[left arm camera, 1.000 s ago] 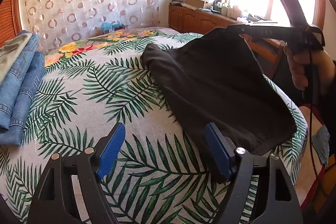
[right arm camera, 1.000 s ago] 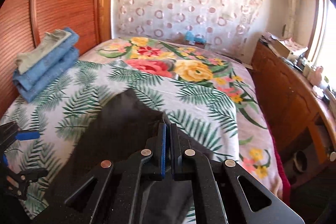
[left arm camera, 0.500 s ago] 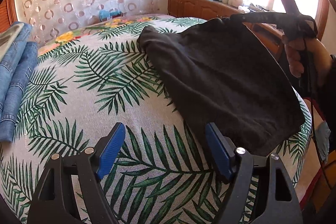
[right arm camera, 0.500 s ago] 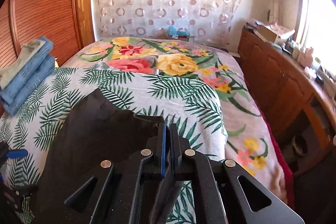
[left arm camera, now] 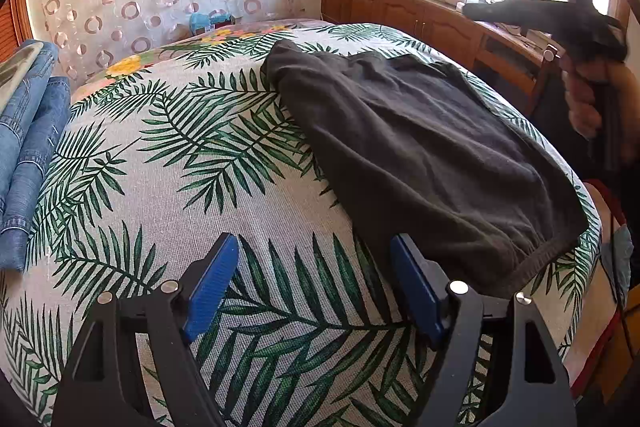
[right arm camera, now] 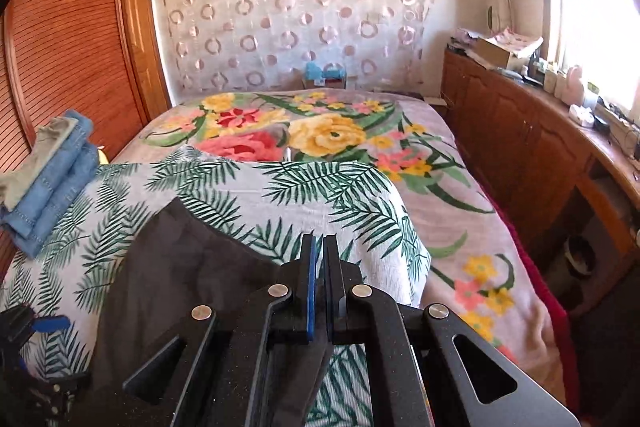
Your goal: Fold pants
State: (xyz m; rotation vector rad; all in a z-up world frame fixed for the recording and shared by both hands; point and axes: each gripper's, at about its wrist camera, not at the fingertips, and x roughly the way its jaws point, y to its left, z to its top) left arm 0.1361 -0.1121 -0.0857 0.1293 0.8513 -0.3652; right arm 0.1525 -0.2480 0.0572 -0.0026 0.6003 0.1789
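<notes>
Dark grey pants (left arm camera: 420,155) lie folded and flat on the palm-leaf sheet of the bed; they also show in the right wrist view (right arm camera: 188,275). My left gripper (left arm camera: 312,287) is open and empty, low over the sheet at the pants' near left edge, its right finger (left arm camera: 416,287) beside the waistband. My right gripper (right arm camera: 319,267) has its jaws closed with nothing visibly between the pads; it hovers above the pants' right side. In the left wrist view it (left arm camera: 480,11) is lifted clear of the cloth.
A stack of folded blue jeans (left arm camera: 28,131) sits at the bed's left side, also seen in the right wrist view (right arm camera: 52,183). A floral blanket (right arm camera: 320,135) covers the far bed. Wooden cabinets (right arm camera: 520,147) with clutter run along the right wall. A wooden wardrobe (right arm camera: 68,47) stands left.
The right gripper held the pants' far edge lifted; the cloth has dropped flat onto the bed and the gripper has pulled up and away to the right. The left gripper stayed open.
</notes>
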